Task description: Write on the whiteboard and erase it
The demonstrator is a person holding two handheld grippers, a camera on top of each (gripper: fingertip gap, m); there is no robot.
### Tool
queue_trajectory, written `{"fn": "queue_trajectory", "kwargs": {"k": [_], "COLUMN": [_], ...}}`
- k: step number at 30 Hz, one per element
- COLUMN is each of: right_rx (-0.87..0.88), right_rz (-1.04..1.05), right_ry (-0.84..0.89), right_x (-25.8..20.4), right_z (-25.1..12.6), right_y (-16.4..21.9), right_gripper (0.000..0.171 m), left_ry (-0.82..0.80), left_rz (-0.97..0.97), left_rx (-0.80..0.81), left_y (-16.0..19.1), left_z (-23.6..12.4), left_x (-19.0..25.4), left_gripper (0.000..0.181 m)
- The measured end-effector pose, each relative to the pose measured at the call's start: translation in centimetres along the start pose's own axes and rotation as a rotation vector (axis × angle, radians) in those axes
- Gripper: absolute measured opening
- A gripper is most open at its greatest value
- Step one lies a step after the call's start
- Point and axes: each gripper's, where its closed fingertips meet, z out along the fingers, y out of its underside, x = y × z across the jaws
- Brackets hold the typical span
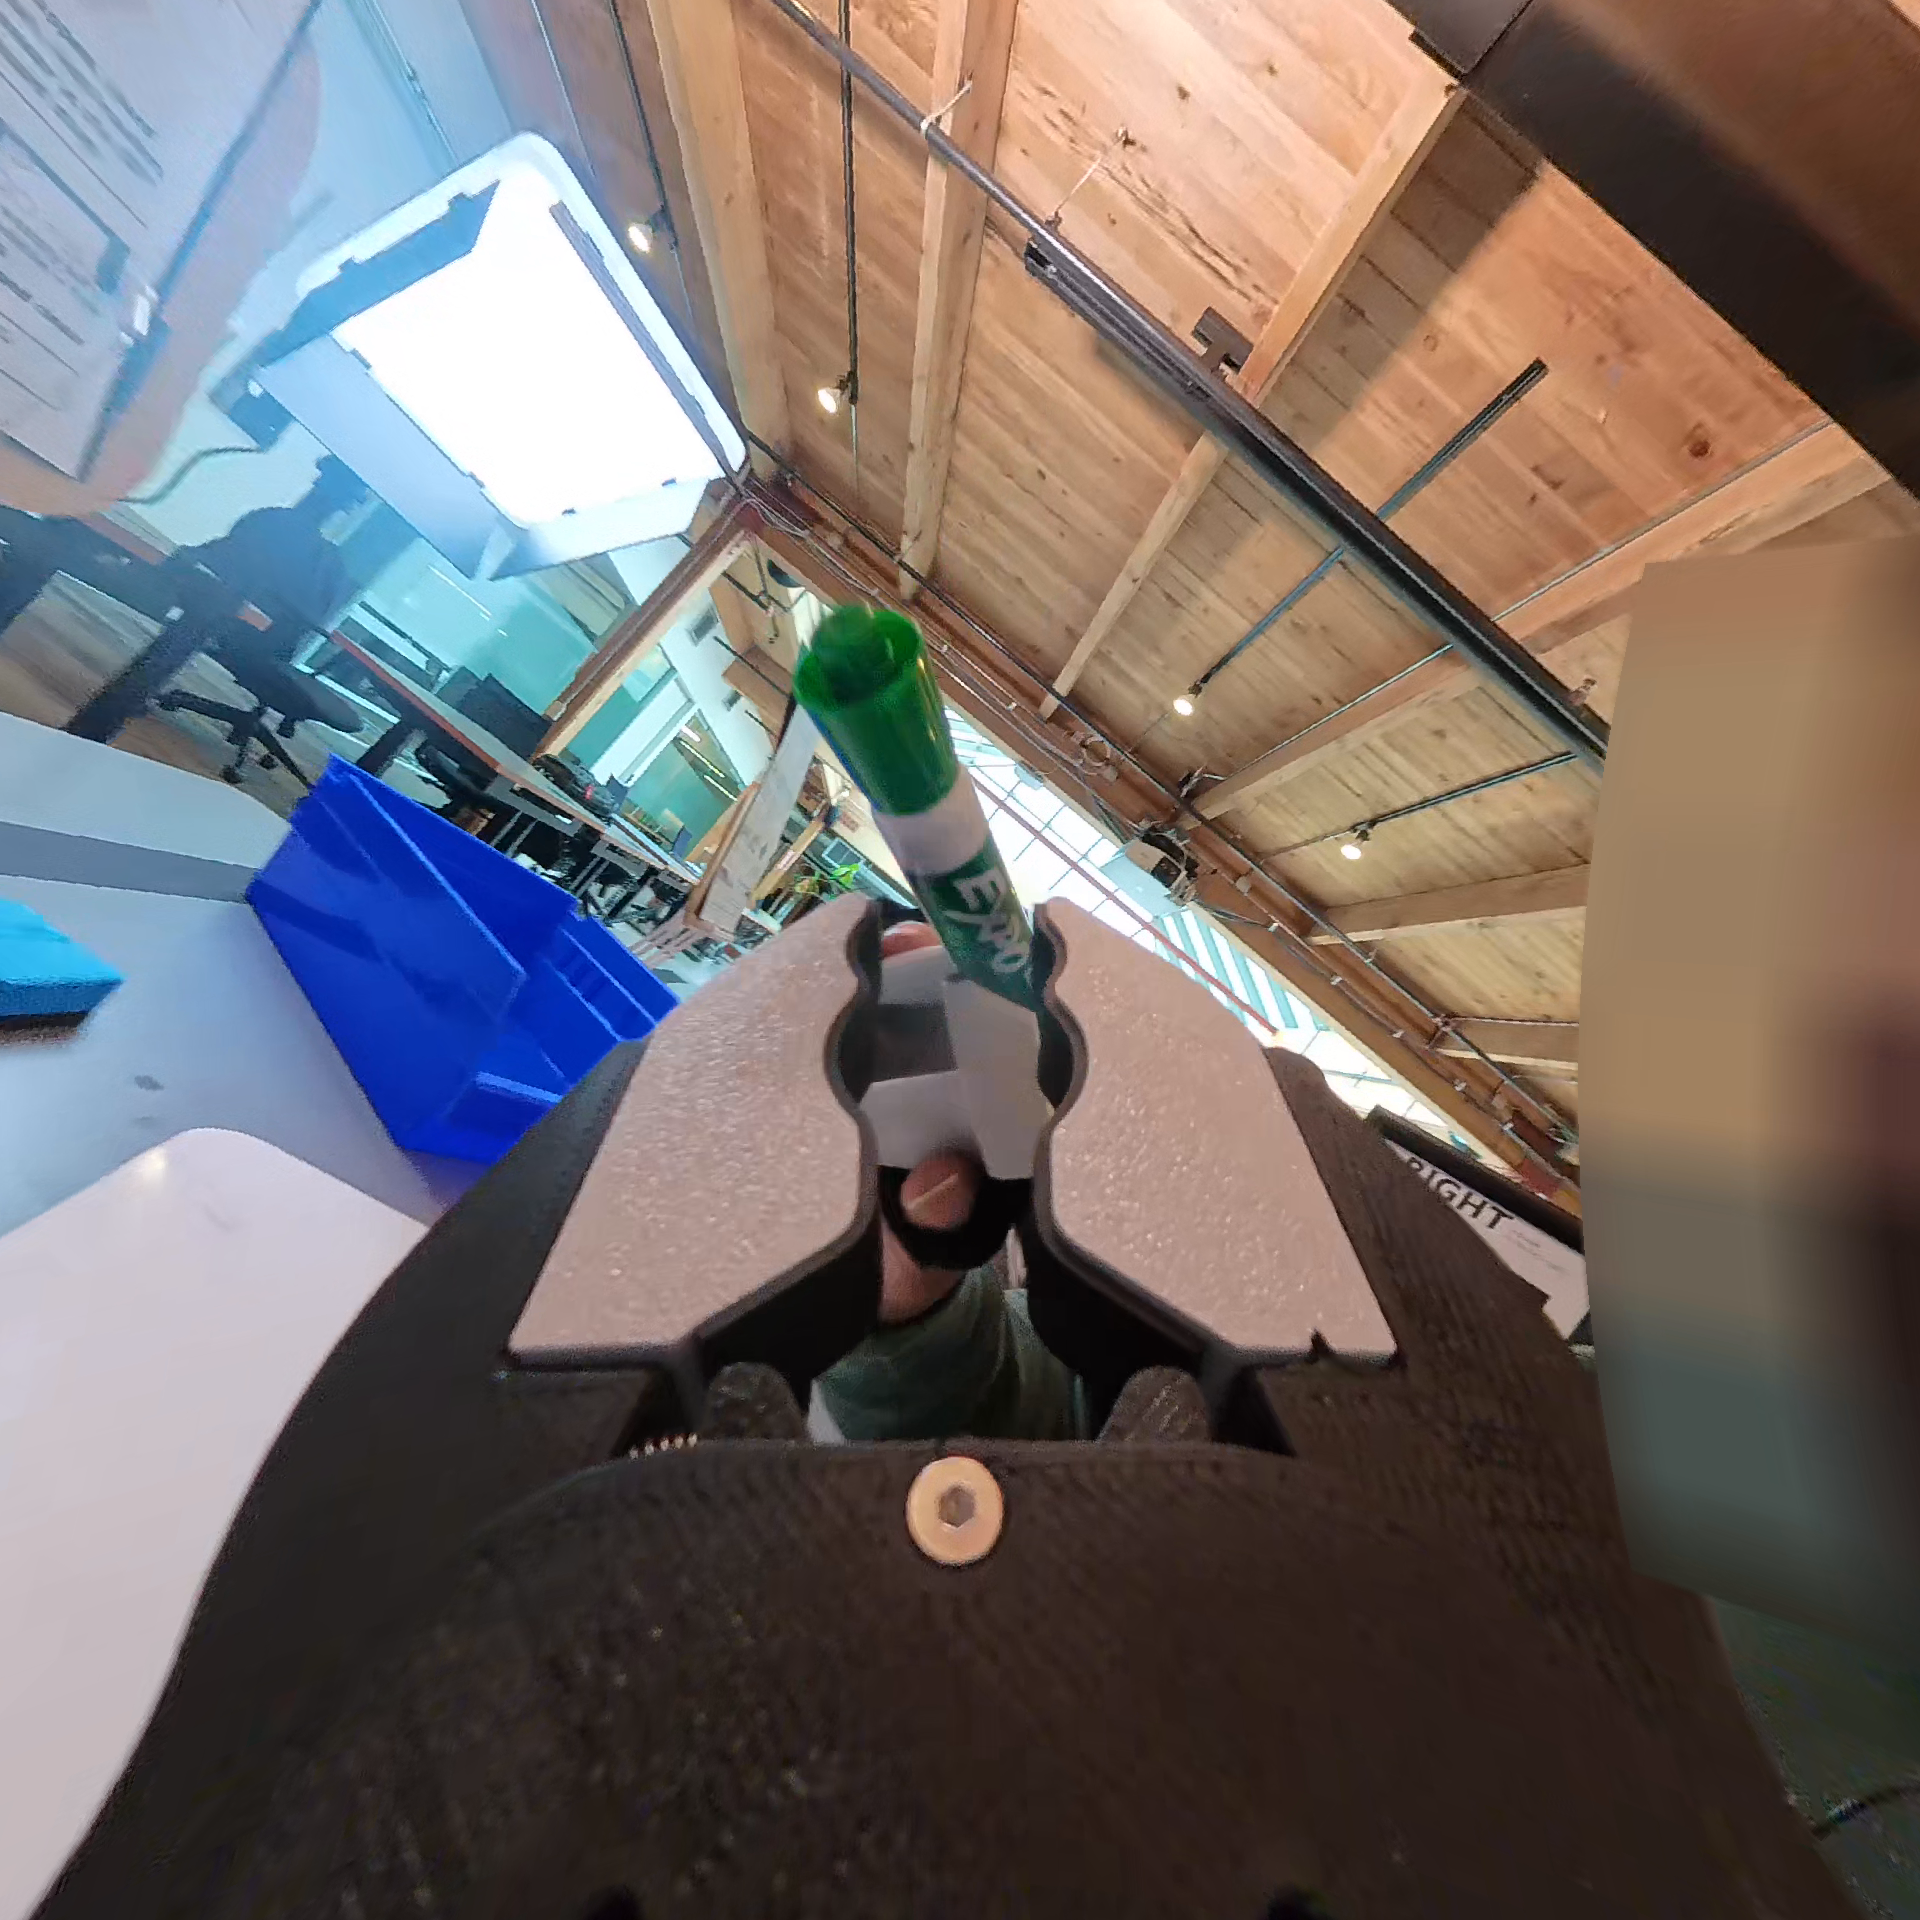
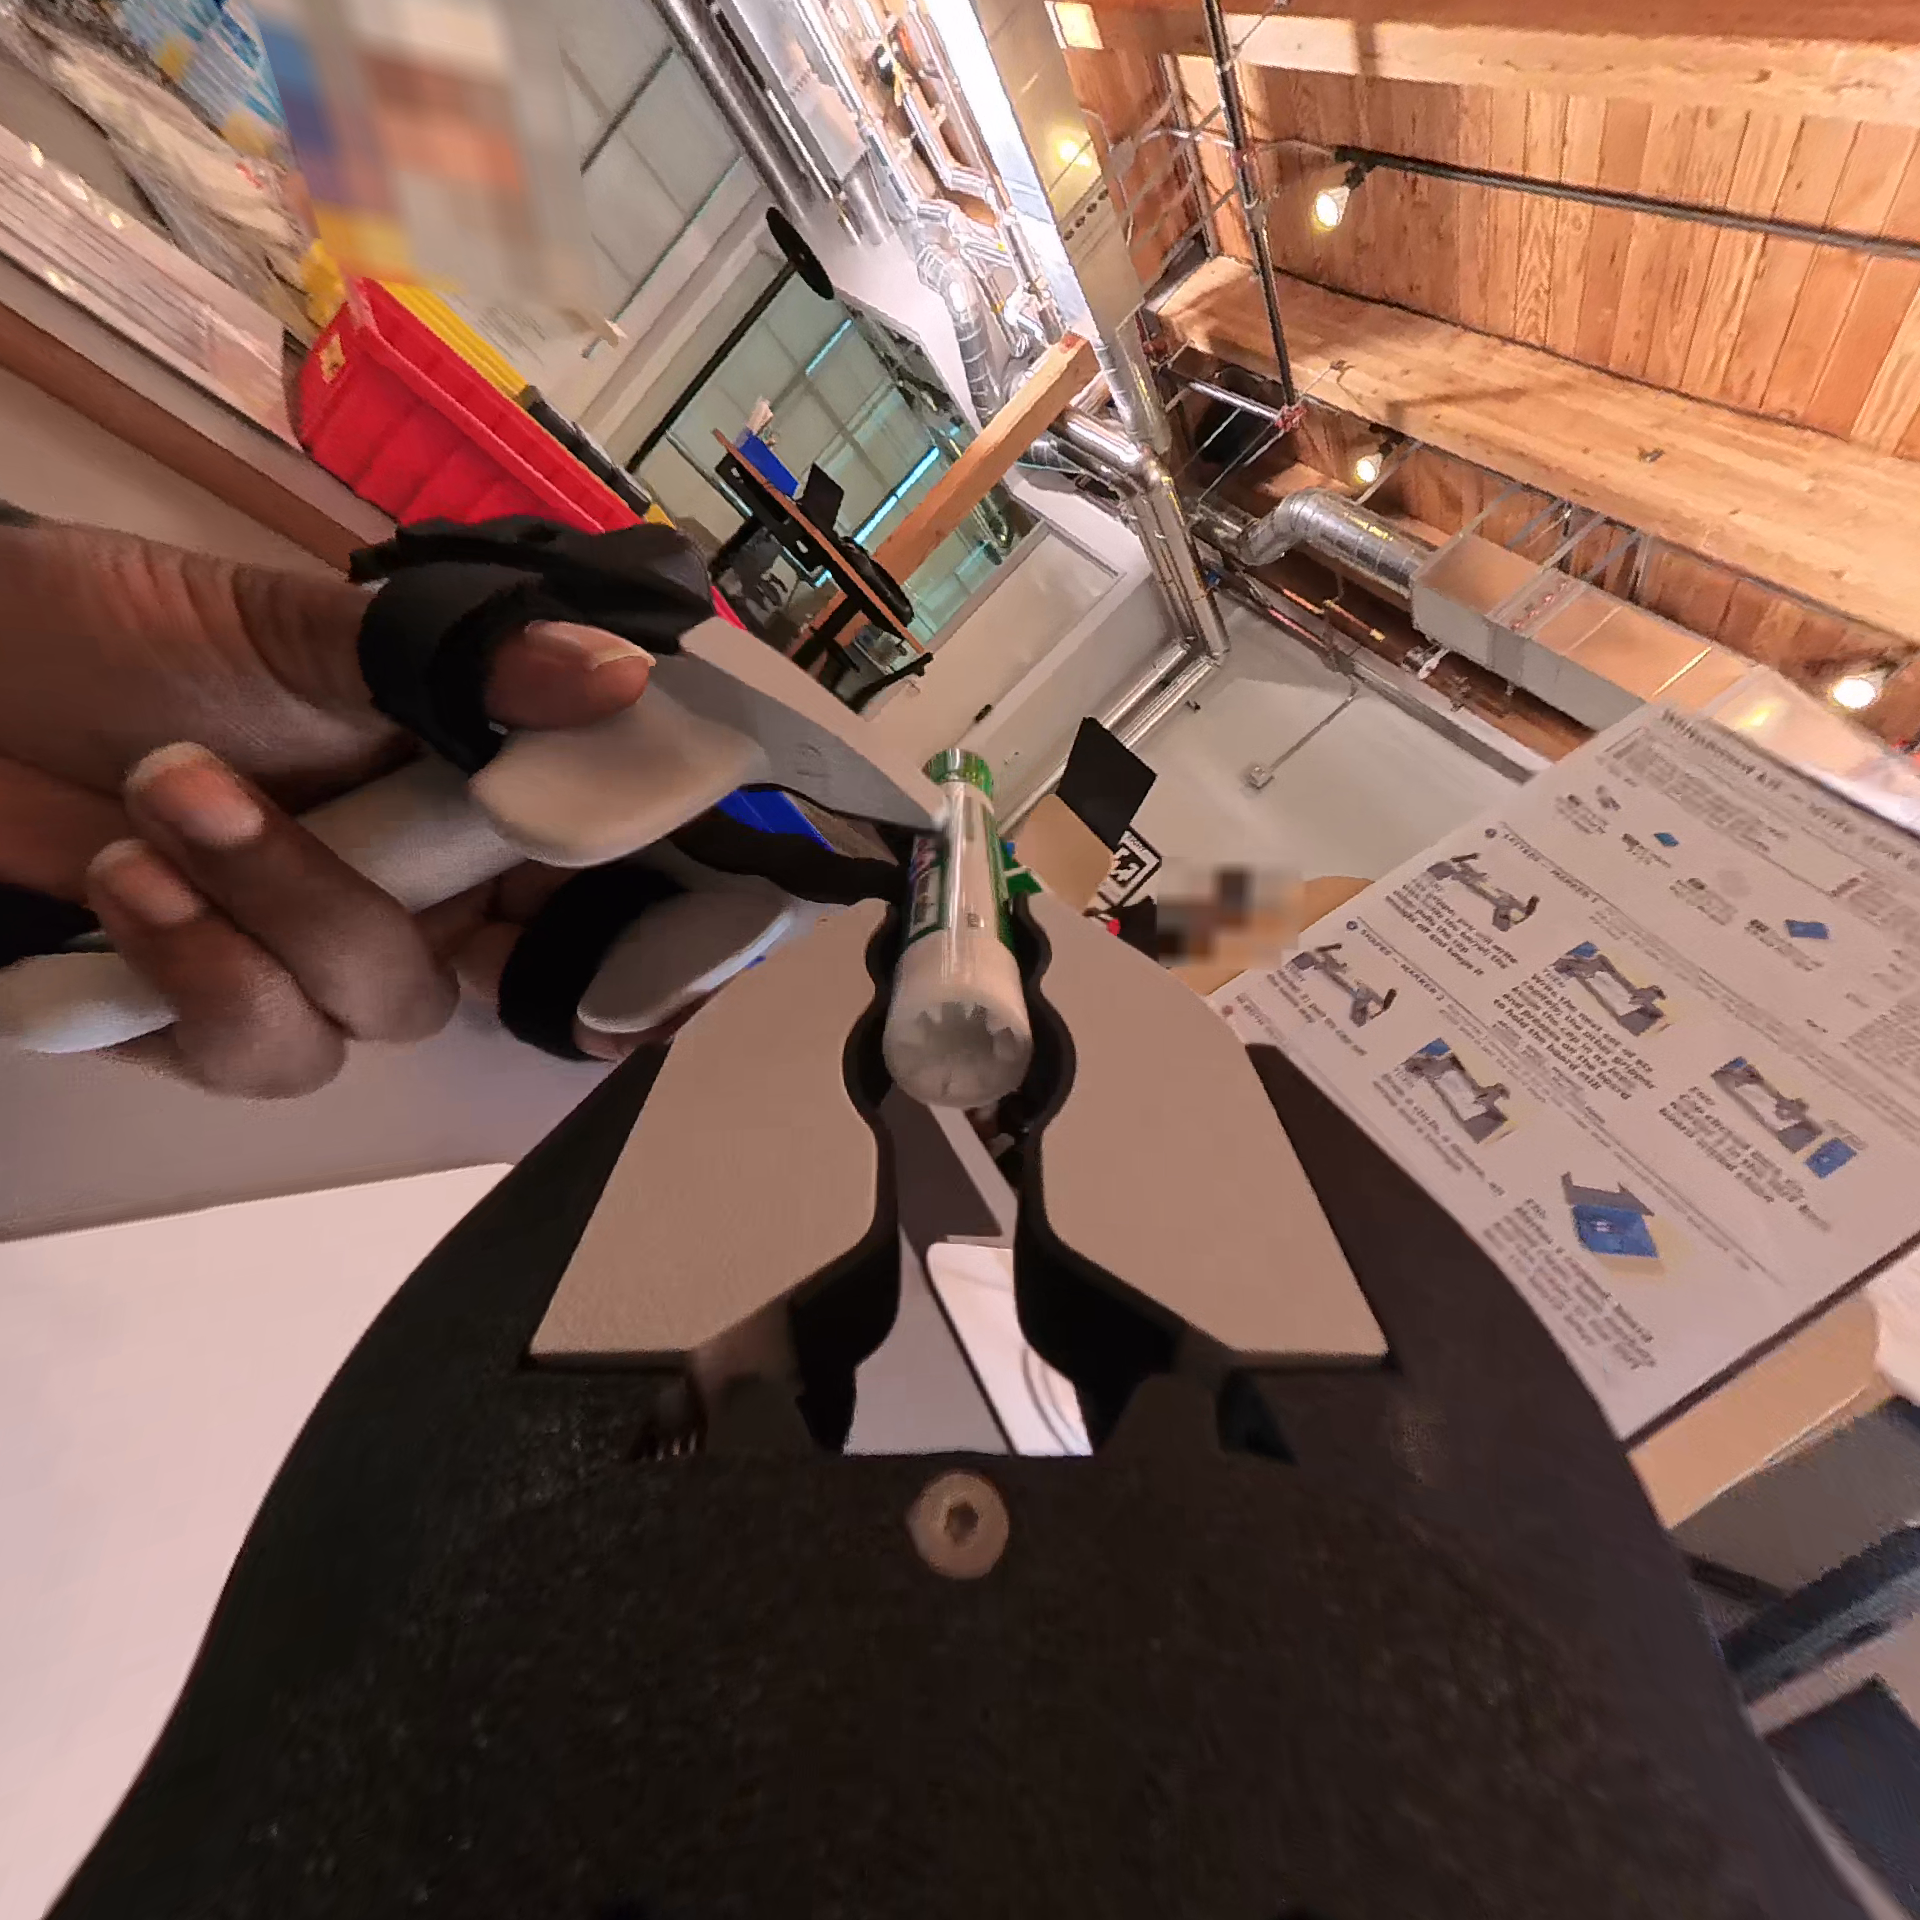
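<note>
A green dry-erase marker (image 2: 954, 1029) sits in the round notch between my right gripper's (image 2: 956, 920) fingers, white butt end toward the camera, capped end pointing away. The right gripper is shut on it. In the left wrist view the marker (image 1: 894, 748) rises past my left gripper's (image 1: 956, 925) fingertips, green cap up. It leans on the right fingertip and a gap shows on its other side. The left gripper's grey finger (image 2: 821, 753) touches the marker near the cap. A small whiteboard (image 1: 156, 1351) lies flat at the lower left and also shows in the right wrist view (image 2: 208, 1507).
A blue eraser (image 1: 42, 971) and a blue bin (image 1: 436, 956) sit on the table to the left. A red bin (image 2: 436, 436) stands far left. A printed instruction sheet (image 2: 1621, 1039) stands at the right. A hand (image 2: 208, 831) holds the left gripper's handle.
</note>
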Motion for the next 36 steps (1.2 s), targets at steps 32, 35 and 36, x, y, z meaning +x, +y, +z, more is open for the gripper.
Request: {"fn": "queue_trajectory", "kwargs": {"k": [32,35,36], "right_rx": [-0.105,-0.096,-0.084], "right_rz": [0.661,0.673,0.684], "right_ry": [-0.641,-0.625,-0.619], "right_x": [-7.9,-7.8,-7.6], "right_z": [-6.9,-6.8,-6.8], "right_y": [5.6,5.6,5.5], "right_gripper": [0.023,0.023,0.023], "left_ry": [0.027,0.037,0.046], "left_rz": [0.248,0.194,0.165], "left_rx": [-0.745,-0.722,-0.703], "left_y": [9.5,9.5,9.4], "left_z": [-4.8,-4.8,-4.7], "left_x": [-3.7,-3.8,-3.7], "left_gripper": [0.020,0.020,0.020]}}
